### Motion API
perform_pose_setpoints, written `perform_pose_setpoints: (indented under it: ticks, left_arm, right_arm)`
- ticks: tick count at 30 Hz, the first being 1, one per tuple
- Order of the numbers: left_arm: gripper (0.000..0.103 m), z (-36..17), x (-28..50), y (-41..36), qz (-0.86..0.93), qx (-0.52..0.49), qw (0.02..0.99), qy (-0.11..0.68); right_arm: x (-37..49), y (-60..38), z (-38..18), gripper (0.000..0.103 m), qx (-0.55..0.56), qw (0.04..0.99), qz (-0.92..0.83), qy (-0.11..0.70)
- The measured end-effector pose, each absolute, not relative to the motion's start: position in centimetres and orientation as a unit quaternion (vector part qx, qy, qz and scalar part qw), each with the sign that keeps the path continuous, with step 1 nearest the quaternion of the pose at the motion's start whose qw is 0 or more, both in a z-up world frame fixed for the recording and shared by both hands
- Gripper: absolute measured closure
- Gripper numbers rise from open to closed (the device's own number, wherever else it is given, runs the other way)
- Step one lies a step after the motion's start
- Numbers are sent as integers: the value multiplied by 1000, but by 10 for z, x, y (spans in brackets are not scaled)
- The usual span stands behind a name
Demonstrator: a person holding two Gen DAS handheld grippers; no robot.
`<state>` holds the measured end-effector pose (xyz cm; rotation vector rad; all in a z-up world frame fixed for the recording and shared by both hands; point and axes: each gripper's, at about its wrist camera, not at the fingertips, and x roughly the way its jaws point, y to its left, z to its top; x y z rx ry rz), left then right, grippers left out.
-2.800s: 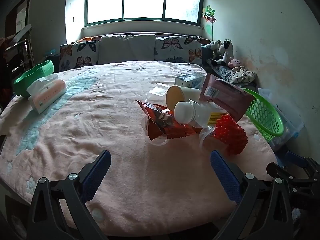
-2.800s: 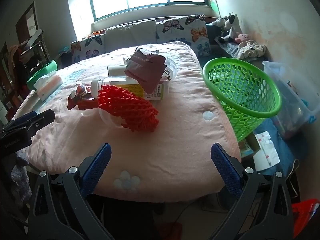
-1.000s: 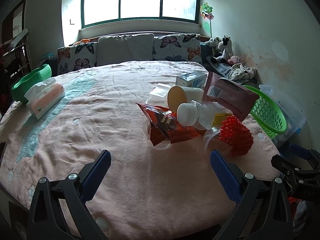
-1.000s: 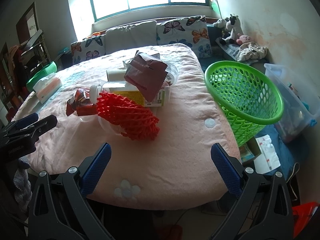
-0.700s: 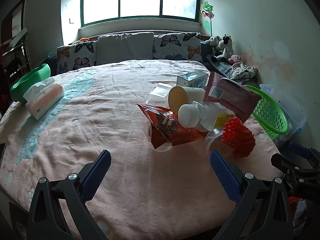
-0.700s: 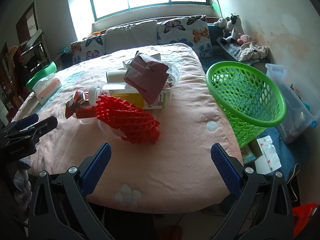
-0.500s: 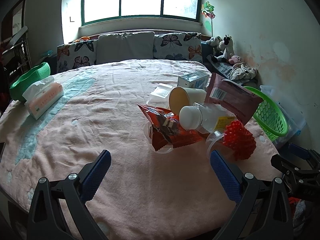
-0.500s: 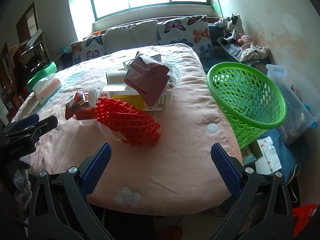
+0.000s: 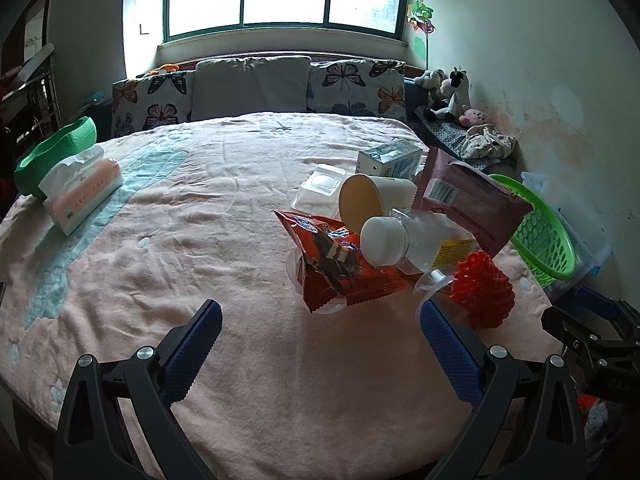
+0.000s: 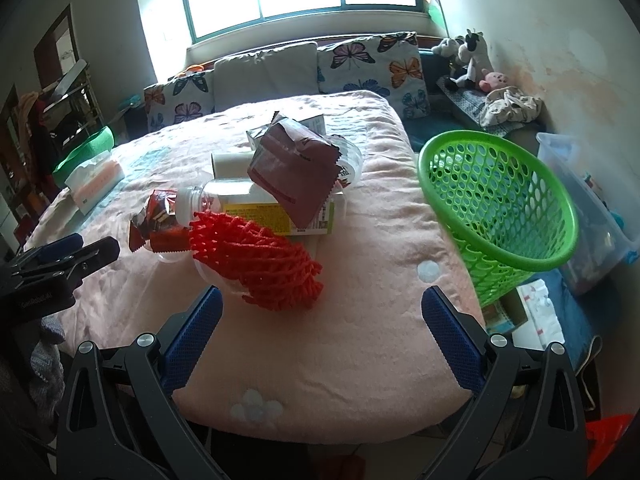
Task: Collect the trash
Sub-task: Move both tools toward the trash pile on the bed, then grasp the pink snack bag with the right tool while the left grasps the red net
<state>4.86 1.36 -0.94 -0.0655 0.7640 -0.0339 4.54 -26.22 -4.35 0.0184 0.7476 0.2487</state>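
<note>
1. Both views have crept closer to the trash pile [image 10: 256,216] on the bed [image 10: 360,340].
2. Left gripper [image 9: 318,334] and right gripper [image 10: 322,316]: jaws wide, empty.
3. Basket [image 10: 496,204] beside bed; nothing collected yet.

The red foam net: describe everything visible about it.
The red foam net is a stretchy mesh fruit sleeve, bright red with open diamond holes, lying on its side on the pink blanket at the near edge of the trash pile. It drapes over a clear plastic cup and rests against the clear bottle behind it. Neither gripper touches it; the right gripper hovers open just before it.
</note>
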Motion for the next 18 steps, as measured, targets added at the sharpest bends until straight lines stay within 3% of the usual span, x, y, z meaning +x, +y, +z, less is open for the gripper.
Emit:
perform_pose_setpoints:
  ticks: [18]
  left_arm:
    - [7, -4, 63, 8, -27, -7, 928, 372]
  right_arm:
    - [64, -263, -39, 4, 6, 923, 133, 361]
